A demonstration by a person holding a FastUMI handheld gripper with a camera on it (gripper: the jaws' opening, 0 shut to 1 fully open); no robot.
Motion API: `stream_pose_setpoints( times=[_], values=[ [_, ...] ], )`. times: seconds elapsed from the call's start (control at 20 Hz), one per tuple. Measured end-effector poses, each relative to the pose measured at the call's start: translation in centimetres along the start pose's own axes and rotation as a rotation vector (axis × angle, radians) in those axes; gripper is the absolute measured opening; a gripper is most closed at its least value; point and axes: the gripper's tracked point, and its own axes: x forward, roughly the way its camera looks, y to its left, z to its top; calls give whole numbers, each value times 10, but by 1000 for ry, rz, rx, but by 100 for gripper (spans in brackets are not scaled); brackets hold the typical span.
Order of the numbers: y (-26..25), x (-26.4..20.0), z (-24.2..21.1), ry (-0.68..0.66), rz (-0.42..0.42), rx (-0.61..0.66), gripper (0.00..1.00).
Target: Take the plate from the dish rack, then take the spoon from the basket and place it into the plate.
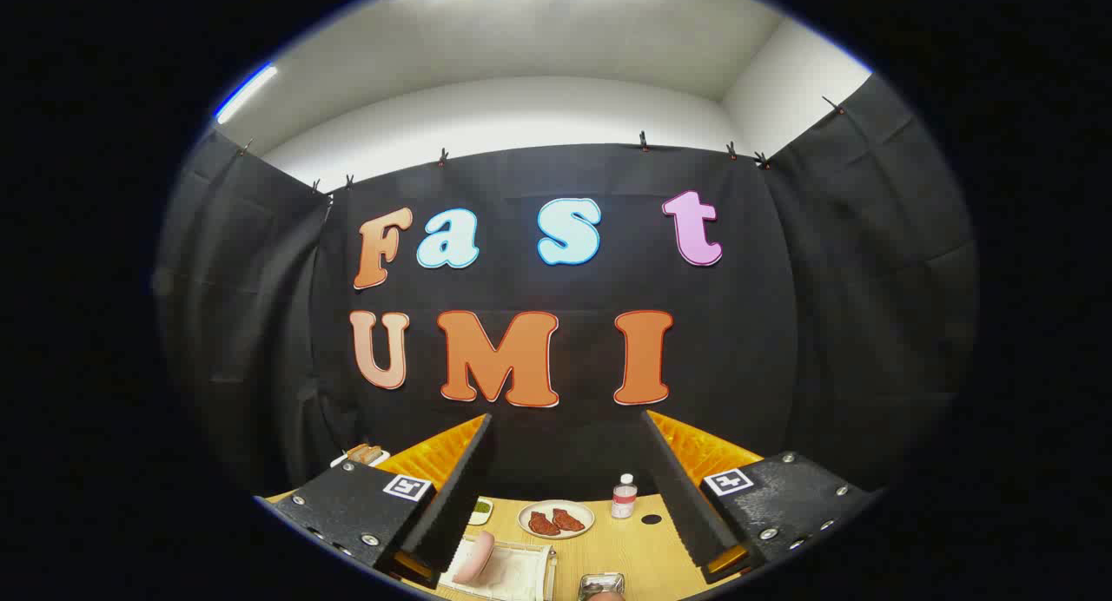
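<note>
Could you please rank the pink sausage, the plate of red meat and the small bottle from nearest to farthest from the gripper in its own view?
The gripper is open.
1. Pink sausage, on a white tray by the left finger.
2. Plate of red meat, farther ahead.
3. Small bottle, slightly beyond, rightward.

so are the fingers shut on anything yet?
No, the fingers stand wide apart with nothing between them; a plate of red food sits on the table beyond.

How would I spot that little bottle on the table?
Start at the wooden table seen between the open gripper fingers. Beyond them sits a white plate with two reddish pieces; just beside it stands the small bottle. It is the only upright thing there, clear with a white cap and a pinkish label.
</note>
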Motion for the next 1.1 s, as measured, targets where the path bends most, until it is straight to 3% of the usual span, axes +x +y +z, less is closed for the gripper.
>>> stream_pose_setpoints(
  times=[0.75, 1.1],
  values=[
    [0, 4, 2, 15, 1, 0, 98],
    [15, 13, -35, 145, 40, 2, 98]
  ],
)
